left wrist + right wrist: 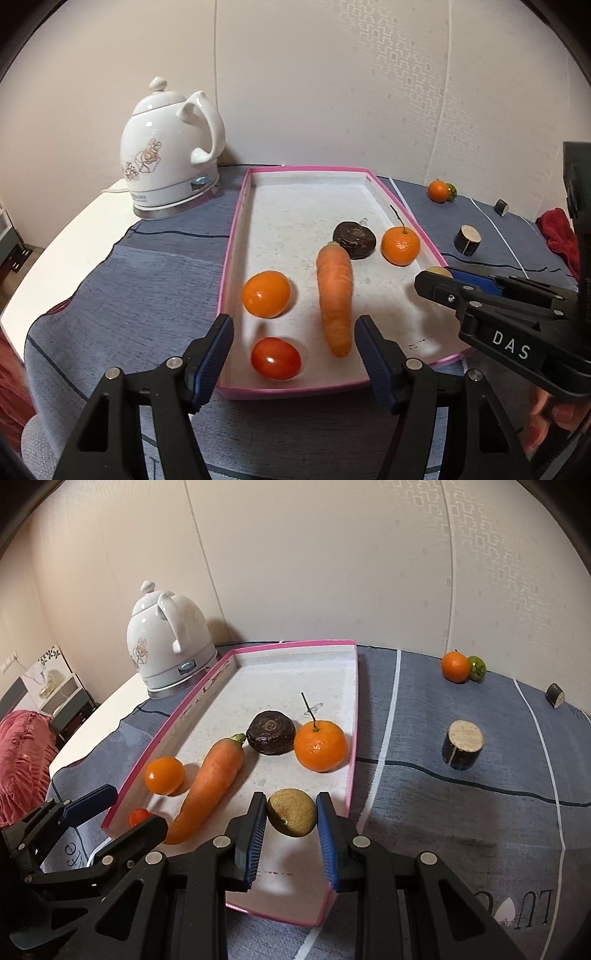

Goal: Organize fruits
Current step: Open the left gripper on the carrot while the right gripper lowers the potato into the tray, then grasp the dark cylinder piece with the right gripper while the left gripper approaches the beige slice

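Kiwi sits clamped between the right gripper pads, over the tray's near right corner. Left gripper hangs spread wide above the tomato, carrot beside it.

Cloth-covered table: pink tray, white kettle, log slice.
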`<state>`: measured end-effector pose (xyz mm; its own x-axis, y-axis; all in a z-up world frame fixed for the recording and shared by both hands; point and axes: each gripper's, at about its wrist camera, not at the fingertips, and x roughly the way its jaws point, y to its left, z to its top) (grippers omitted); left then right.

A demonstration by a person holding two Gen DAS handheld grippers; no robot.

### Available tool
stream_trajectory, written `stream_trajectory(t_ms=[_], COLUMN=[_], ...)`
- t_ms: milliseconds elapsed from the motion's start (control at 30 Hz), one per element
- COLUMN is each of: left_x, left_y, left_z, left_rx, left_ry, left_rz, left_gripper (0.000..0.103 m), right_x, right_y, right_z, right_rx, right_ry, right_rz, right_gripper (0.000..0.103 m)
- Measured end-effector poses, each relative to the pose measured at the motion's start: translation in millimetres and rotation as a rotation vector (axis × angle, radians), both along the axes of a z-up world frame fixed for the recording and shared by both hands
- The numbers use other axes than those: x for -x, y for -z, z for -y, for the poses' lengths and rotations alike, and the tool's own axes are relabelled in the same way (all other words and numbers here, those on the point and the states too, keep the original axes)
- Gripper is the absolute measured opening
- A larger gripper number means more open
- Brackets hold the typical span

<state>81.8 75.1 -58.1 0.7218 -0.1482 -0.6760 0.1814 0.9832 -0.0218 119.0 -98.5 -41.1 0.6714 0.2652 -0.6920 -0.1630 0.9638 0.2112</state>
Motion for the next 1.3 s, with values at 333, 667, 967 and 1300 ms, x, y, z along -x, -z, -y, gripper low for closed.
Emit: stream_trajectory(t_ms=[333, 667, 967, 1300], left_x=[2, 2, 1, 5], left_y=[-1, -2, 0, 2], left_z=[-5, -13, -18, -7], left_rx=[0.003, 0.02, 0.054, 0.053], left_ry=[-0.013, -0.032, -0.056, -0.025], left_rz=[-0.002, 0.004, 0.0, -0.008], left_gripper=[0.069, 0.069, 0.07, 0.083], right_x=[-11, -31, -17, -6], right_y=[0, 5, 0, -13], right_z=[-9, -24, -15, -1], right_rx=[-0.003, -0.006, -0.061, -0.068], right_ry=[-0.01, 0.001, 0.009, 0.035], right_rz=[-0.016, -0.065, -0.038, 0.002], right_gripper=[0.028, 0.029, 0.03, 0.03])
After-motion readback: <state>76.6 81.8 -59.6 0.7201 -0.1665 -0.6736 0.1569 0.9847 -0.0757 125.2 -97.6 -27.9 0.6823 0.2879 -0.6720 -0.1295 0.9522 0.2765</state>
